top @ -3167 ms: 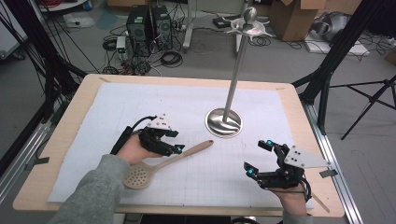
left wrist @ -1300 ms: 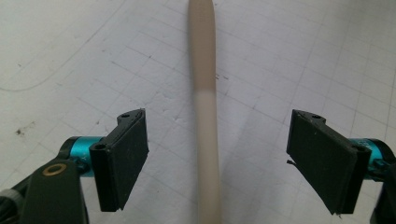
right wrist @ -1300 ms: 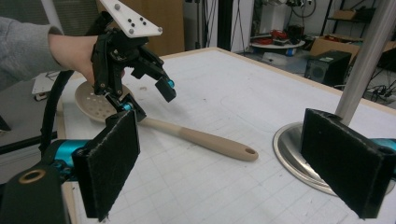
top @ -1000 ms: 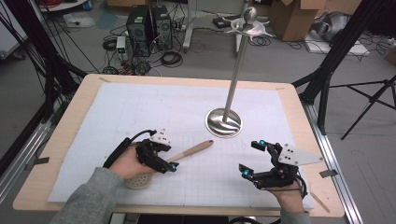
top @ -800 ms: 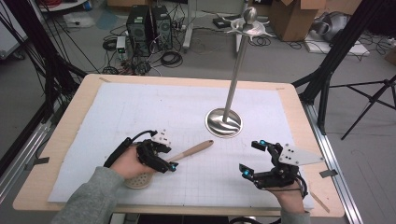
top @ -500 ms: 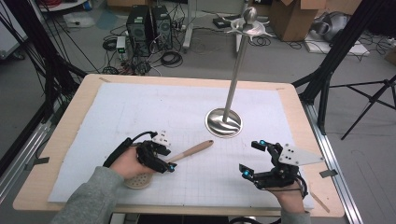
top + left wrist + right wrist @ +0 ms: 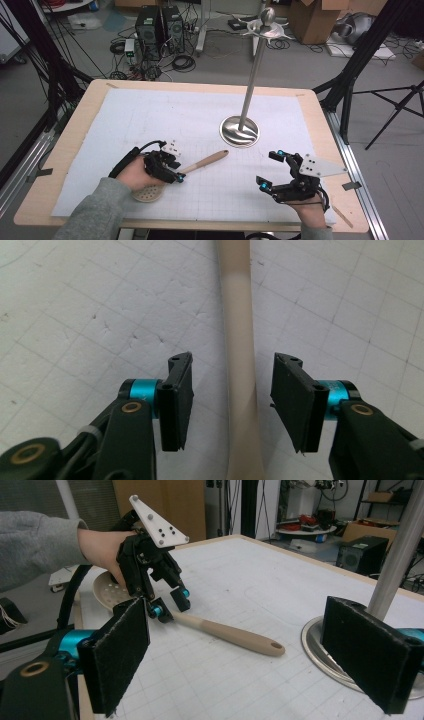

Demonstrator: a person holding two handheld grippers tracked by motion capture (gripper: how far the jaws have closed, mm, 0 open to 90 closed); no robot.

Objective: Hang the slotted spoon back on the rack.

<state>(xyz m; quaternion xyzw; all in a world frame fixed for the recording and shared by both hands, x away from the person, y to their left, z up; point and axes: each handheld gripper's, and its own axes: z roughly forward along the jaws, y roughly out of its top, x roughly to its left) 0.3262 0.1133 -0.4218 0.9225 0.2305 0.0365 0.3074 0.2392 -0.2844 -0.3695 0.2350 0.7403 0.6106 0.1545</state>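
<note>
Left tongs [image 7: 232, 402] just closing around the wooden skimmer [image 7: 202, 162] handle, pads not yet touching, right tongs [image 7: 272, 170] open at 5 o'clock of the surface [image 7: 90, 115]; risk of rolling away if pinched off-centre.

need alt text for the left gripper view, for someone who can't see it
Seen from just above, the left tongs straddle the beige handle of a slotted spoon lying on white gridded paper. The two black pads have just been closing but stand clear of the handle on both sides, not yet gripping it.
</note>
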